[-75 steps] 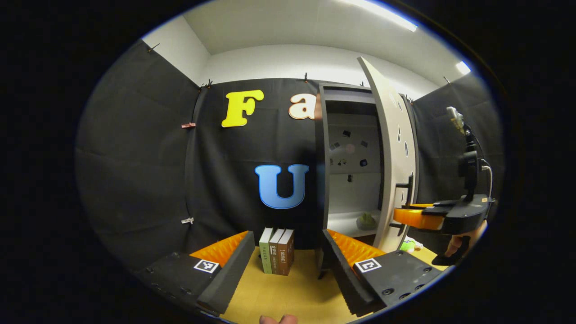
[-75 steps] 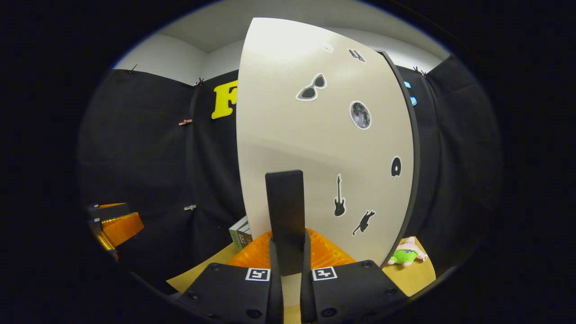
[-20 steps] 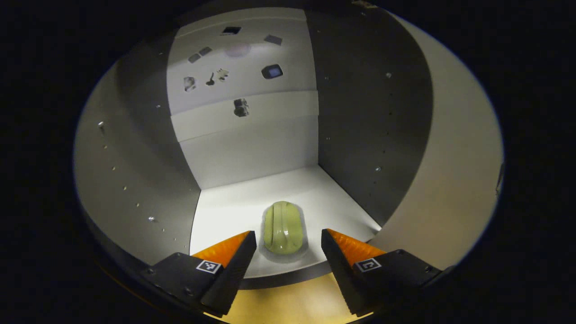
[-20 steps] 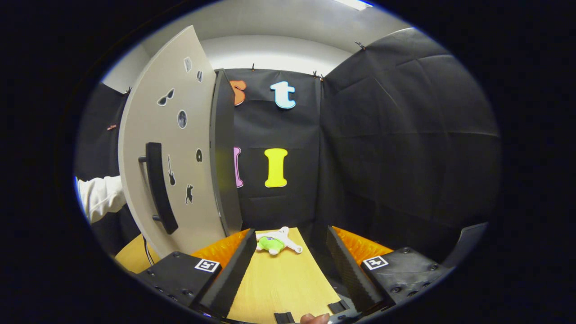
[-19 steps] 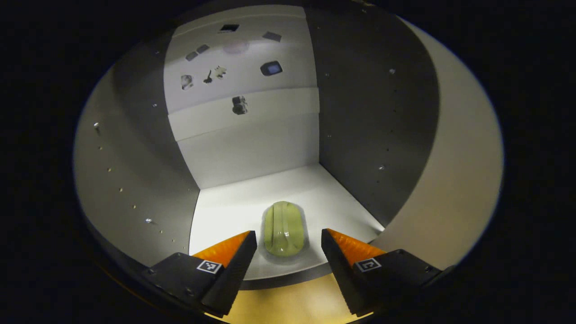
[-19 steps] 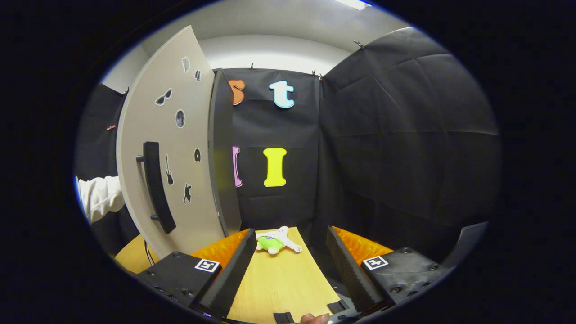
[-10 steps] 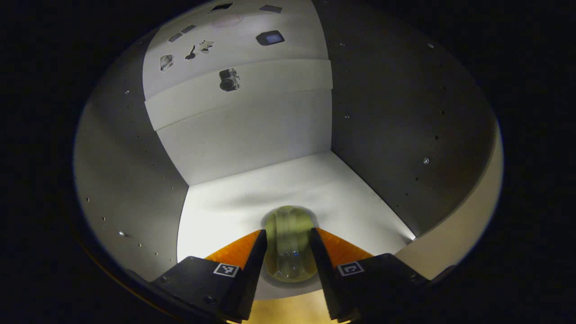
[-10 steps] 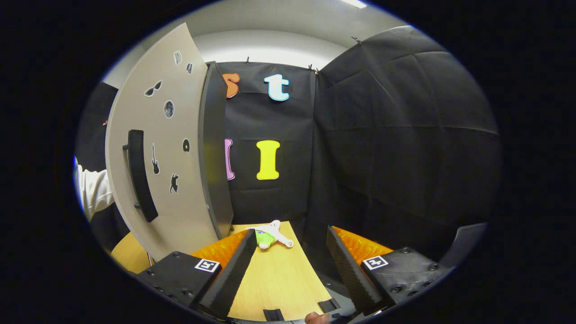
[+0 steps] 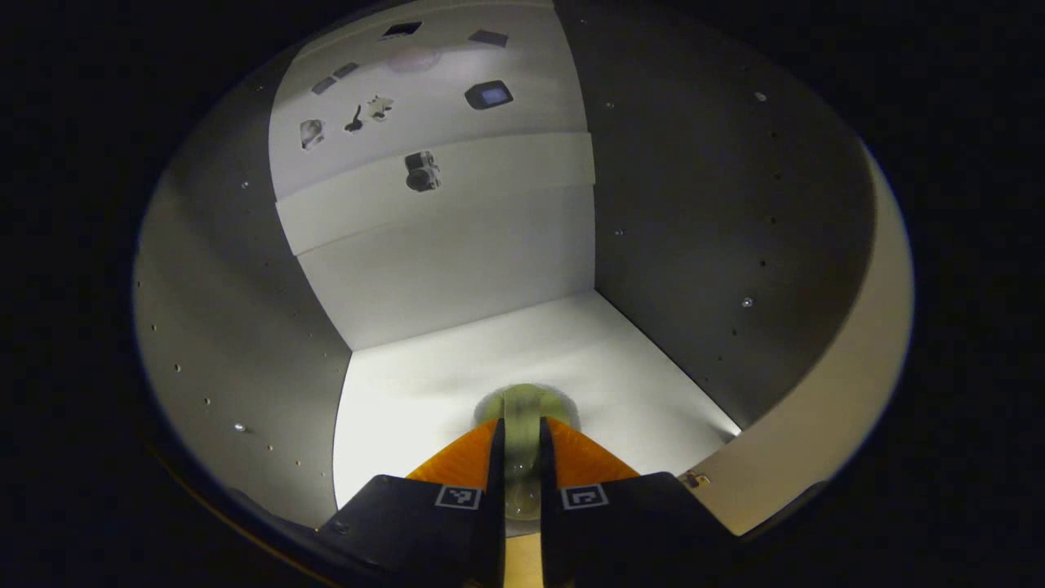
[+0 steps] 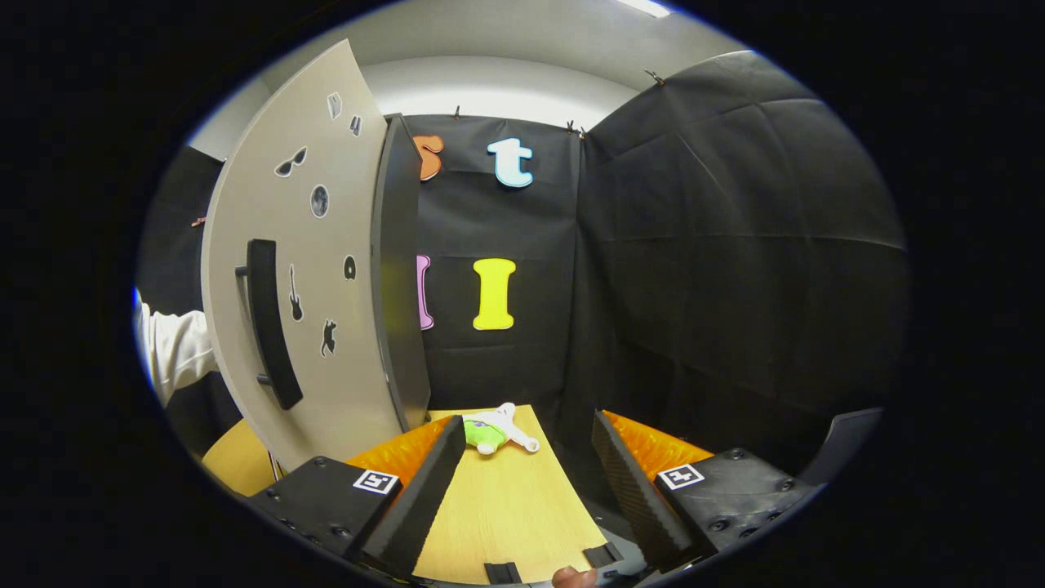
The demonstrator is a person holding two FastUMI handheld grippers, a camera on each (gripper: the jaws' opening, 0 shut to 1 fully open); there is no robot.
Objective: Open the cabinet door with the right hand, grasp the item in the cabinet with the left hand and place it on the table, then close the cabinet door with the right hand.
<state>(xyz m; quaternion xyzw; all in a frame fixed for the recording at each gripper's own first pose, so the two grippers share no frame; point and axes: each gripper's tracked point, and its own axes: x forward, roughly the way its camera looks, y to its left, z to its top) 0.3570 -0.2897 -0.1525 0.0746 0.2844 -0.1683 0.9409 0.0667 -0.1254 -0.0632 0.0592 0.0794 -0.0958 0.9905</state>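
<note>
Inside the cabinet [image 9: 457,269], on its shelf floor, the green item [image 9: 522,408] is pinched between the fingers of the left claw [image 9: 521,469], so the grasp step is judged under way. Beside the open cabinet door [image 10: 326,269], the right claw [image 10: 522,474] is held spread over the worktop [image 10: 506,506]. Next, the item would need to be lifted out and set down there.

No readable text, brand or number; square coded markers on the left gripper [image 9: 520,457] and right gripper [image 10: 522,461]; picture-only stickers on the cabinet door [image 10: 326,327] and cabinet's back wall [image 9: 441,237]
</note>
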